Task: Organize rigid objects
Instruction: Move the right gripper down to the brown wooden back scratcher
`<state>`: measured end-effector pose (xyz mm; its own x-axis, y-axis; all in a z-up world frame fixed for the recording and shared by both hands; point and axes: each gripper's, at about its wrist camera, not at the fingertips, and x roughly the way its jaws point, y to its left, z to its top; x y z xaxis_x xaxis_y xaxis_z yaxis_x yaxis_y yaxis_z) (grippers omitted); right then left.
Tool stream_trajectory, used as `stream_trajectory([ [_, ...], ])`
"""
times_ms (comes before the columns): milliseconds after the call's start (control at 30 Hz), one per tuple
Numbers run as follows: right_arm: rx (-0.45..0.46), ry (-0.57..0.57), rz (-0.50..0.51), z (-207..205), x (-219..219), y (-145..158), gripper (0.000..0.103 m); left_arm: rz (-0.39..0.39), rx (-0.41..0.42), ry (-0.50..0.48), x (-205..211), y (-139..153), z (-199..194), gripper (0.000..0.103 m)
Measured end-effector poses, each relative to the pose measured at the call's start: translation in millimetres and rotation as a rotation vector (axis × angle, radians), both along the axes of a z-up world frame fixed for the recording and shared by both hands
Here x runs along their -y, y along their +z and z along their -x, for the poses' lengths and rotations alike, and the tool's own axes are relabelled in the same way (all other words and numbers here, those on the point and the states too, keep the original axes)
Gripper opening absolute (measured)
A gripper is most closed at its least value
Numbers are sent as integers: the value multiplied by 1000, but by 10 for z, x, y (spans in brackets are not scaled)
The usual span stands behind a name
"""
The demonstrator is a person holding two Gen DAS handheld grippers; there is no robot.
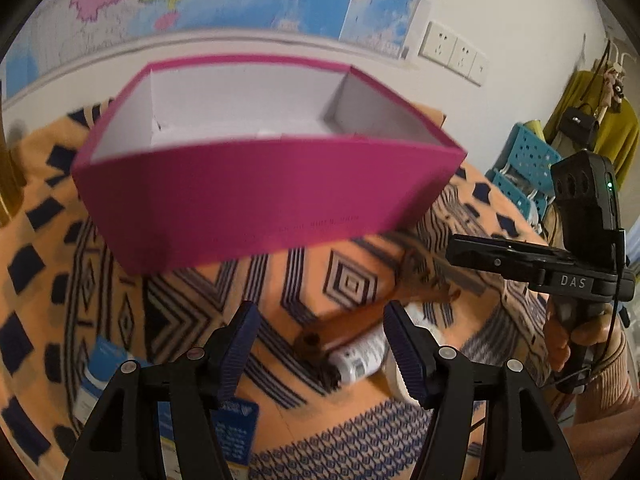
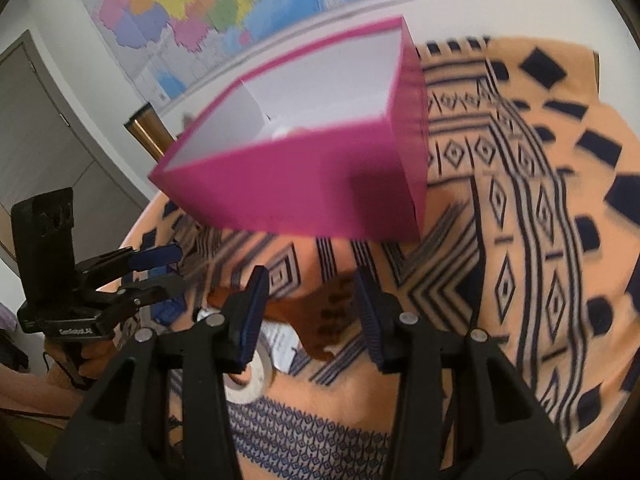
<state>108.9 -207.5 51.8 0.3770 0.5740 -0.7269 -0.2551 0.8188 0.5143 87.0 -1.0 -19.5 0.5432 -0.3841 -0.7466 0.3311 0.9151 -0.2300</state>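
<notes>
Progress check: the pink box (image 1: 256, 192) stood open-topped on the counter (image 1: 360, 420), which was covered by an orange patterned cloth (image 2: 520, 240). Its white interior looked nearly empty; only a small pale shape showed at the bottom, too blurred to identify. Judged early in the task.

Loose items were outside the box, near the front edge: a white bottle (image 1: 360, 356) on its side, a brown wooden piece (image 1: 360, 316) just beside it, a roll of tape (image 2: 250, 384), and a blue-and-white packet (image 1: 96, 368) at the left.

Left gripper (image 1: 320, 352): jaws about half open, nothing between them, pointing down toward the bottle and wooden piece. Right gripper (image 2: 310, 316): jaws partly open, narrower than the left, nothing gripped, above the brown piece and the tape.

Remaining, as judged: all visible loose items to be picked up and placed in the box.
</notes>
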Motion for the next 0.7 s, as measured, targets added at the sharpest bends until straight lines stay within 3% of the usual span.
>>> stream_trajectory([
  [267, -62, -3, 1, 31, -11, -217, 46, 21, -69, -5, 2, -182, 63, 66],
  [700, -80, 1, 0, -1, -75, -305, 46, 75, -124, -32, 50, -243, -19, 65],
])
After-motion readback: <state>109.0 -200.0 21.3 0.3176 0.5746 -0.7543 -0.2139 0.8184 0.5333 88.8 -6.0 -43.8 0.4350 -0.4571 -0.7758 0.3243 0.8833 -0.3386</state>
